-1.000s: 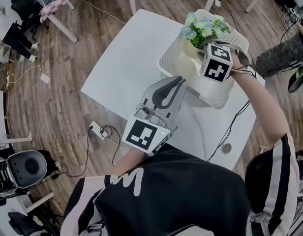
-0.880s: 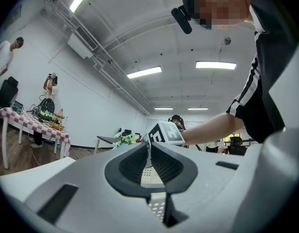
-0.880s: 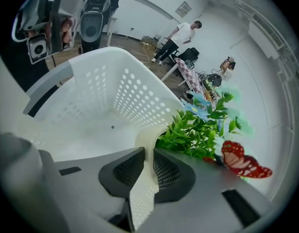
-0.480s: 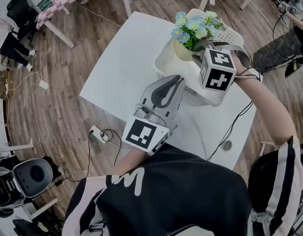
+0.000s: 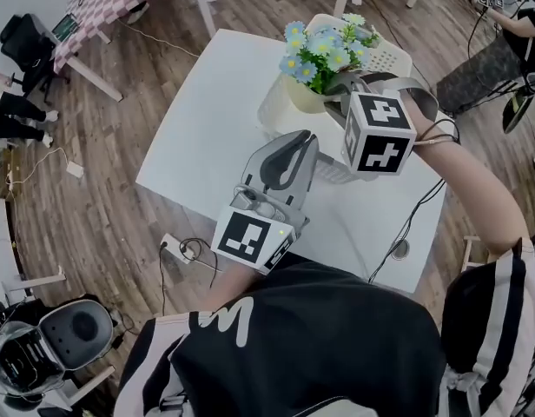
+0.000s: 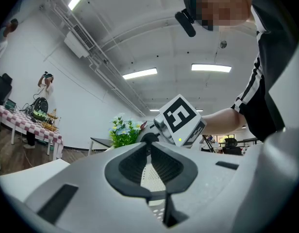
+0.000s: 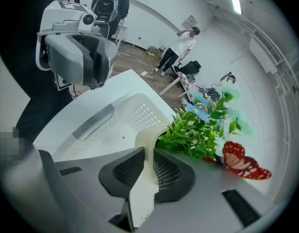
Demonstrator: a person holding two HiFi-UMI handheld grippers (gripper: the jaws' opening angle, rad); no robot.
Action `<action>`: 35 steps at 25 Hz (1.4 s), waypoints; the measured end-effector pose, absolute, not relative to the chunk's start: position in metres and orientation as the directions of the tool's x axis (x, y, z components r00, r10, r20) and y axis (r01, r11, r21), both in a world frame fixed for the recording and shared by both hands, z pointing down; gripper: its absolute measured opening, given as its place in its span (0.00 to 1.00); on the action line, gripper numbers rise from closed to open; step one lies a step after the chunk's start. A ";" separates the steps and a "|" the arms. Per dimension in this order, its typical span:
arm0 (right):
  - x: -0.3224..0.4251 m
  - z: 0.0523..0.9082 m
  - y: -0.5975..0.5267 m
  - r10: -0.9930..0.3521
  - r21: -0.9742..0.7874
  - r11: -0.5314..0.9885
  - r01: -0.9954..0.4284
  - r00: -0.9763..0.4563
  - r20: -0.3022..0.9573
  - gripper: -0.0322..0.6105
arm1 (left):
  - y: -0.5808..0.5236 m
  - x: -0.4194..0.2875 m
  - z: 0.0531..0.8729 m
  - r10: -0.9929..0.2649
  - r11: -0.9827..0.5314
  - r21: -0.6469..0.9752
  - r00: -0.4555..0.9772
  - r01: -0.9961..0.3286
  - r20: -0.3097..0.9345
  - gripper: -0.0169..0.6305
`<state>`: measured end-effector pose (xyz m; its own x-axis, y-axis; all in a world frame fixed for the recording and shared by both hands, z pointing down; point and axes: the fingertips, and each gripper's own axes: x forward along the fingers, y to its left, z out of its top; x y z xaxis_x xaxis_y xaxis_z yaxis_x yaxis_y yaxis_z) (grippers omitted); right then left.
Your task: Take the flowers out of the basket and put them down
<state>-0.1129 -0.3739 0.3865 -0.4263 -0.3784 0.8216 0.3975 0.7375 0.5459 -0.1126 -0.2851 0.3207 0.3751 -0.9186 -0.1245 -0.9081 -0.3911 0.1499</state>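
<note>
- The right gripper [image 7: 147,155] is clamped on the cream pot [image 7: 141,141]. Its two dark pads pinch the pot's wall from either side, and the flowers [image 5: 324,46] ride along on top.
- A second ago that pot sat down inside the basket [image 5: 378,56], and half a second ago it was partly up. Now it hangs higher, its body showing above the basket's near-left rim and a touch further left over the table [image 5: 198,133].
- The left gripper [image 6: 149,152] has not budged. Its jaws are closed on the basket's perforated wall at the near side, in the same spot as before.
- The basket itself stays put on the far right part of the table.
- A red butterfly [image 7: 243,162] sits among the green leaves [image 7: 188,132], just beside the right gripper's body at the right of its own view.
- Some things are hard to see. In the head view the right gripper's marker cube [image 5: 379,133] and the blooms cover its jaws, and the two grippers cover much of the basket's near side.
- The pot's bottom is cut off in every view, so whether it has fully cleared the basket cannot be told.
- In the left gripper view only the flower tops show. The pot is hidden behind that gripper's own grey body.
</note>
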 end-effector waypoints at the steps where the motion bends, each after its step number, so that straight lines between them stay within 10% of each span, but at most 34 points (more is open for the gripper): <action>1: -0.112 0.384 -0.373 -0.379 0.545 0.739 0.397 -0.423 0.823 0.16 | -0.286 -0.113 0.319 -0.917 -0.394 0.151 0.378 -0.907 -0.125 0.07; 35: 0.027 0.337 -0.372 -0.550 0.611 0.779 0.140 -0.317 0.773 0.16 | -0.292 -0.002 0.308 -0.764 -0.645 0.131 0.629 -0.753 -0.145 0.07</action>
<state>0.0267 -0.3718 0.3372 -0.3167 -0.5498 0.7730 0.1401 0.7788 0.6114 -0.0017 -0.2923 0.3075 0.6287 -0.7640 -0.1449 -0.7533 -0.6446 0.1305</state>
